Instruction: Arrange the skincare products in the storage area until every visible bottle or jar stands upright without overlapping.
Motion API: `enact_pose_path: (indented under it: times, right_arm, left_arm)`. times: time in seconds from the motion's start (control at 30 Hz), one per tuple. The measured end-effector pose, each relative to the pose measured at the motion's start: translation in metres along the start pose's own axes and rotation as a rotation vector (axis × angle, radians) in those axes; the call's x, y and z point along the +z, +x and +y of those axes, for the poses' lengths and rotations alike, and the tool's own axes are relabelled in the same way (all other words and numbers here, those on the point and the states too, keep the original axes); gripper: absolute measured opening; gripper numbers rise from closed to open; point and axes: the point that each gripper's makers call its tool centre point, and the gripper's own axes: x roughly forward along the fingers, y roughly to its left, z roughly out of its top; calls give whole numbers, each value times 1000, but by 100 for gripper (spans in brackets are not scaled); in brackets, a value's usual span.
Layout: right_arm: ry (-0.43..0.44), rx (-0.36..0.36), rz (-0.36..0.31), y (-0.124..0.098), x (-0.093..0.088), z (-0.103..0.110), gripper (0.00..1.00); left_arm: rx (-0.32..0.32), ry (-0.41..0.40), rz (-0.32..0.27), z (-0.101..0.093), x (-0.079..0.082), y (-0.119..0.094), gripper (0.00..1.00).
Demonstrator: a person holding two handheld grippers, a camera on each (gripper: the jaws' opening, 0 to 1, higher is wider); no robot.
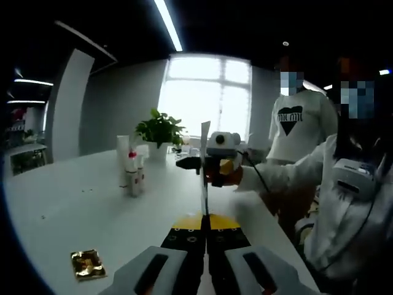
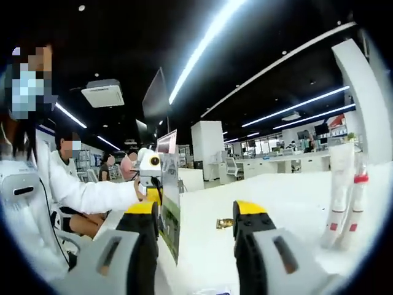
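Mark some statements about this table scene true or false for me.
1. The left gripper is shut on a thin flat packet. True.
2. The right gripper has its jaws pressed together. False: they stand wide apart with nothing gripped.
3. The skincare bottles lie toppled on the white table. False: they stand upright, close together.
4. A gold sachet lies flat on the table. True.
5. A potted plant stands beyond the bottles. True.
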Motion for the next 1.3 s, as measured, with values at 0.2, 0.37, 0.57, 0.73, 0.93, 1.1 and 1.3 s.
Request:
enact_pose_path:
  times: [0.2,0.37,0.57,0.73,0.93,1.1,1.3]
  right_arm:
    - [34,44,30,3,-13,9,36]
    - [47,91,24,10,-13,17,30]
    - [36,109,29,16,-11,22,27]
    - [35,116,27,17,-10,25,17]
    - [22,121,30,15,-8,21,2]
    - [45,115,52,15,-8,20,0]
    - [53,85,53,15,-6,11,0]
  left_arm:
    - [-9,-2,-16,-2,3,0,0]
    - [-22,-7,-22,-6,3,2,0]
    - [-32,-10,-37,-7,6,4,0]
    - [-34,-14,-41,-9,6,4,0]
    - [-36,-23,-54,-8,6,3,0]
    - [-25,-37,-64,-5,5,3,0]
    - [-14,-59,-79,-1,7,6,0]
